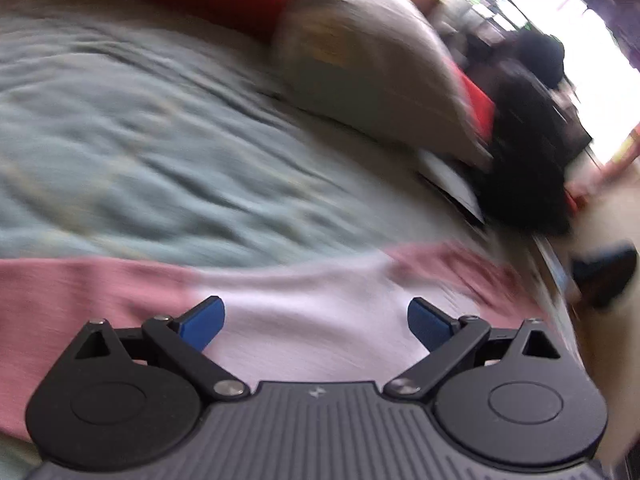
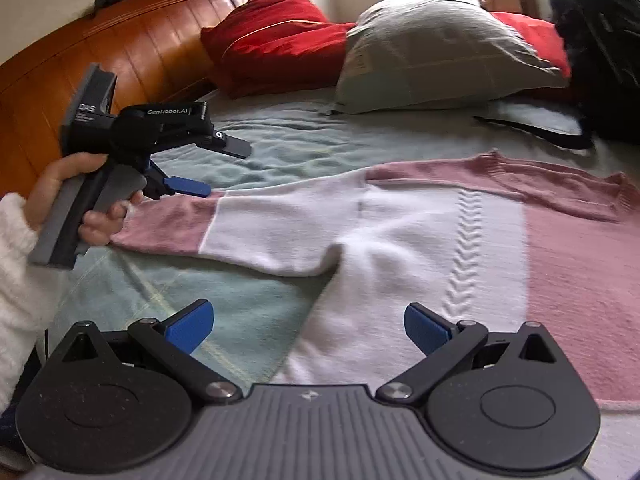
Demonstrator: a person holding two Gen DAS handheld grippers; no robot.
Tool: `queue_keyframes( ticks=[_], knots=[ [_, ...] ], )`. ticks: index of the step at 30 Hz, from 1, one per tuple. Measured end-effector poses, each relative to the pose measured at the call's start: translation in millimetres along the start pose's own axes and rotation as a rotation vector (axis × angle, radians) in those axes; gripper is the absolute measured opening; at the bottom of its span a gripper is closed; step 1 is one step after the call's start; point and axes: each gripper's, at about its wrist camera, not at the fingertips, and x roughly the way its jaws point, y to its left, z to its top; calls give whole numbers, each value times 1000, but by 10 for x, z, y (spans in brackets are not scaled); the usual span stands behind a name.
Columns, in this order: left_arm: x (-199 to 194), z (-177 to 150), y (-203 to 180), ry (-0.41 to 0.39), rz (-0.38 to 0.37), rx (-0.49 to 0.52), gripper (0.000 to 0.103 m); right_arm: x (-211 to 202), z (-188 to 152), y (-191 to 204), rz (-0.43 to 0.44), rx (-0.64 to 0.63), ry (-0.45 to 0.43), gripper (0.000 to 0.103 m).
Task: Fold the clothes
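sweater point(image 2: 420, 232) flat, beneath both spread jaws

L wrist cam low over sweater point(image 1: 304, 320), blurred, R cam further back, both face pillows point(image 2: 436, 56).

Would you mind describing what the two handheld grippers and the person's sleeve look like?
Each gripper has black linkage arms, round black side housings, a ribbed grey body and blue fingertip pads. The right gripper shows this close up. The left gripper, seen from the side, has a grey handle, white "GenRobot.AI" lettering on its black top and a grey block at the rear. The person's sleeve is white and fuzzy.
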Motion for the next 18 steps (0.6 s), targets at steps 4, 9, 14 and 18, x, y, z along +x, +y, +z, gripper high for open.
queue_keyframes(
  ticks=[4,9,14,18],
  knots=[
    [81,-101,-450,38,-44,120,98,95,73,-96,43,23,-12,103],
    [-9,-206,-564,33,-14,169,98,292,78,-137,130,55,37,103],
    [-34,-251,-451,46,-26,135,98,490,84,-178,217,88,87,103],
    [33,-300,-481,80,-83,120,98,647,88,-211,287,114,127,103]
  ],
)
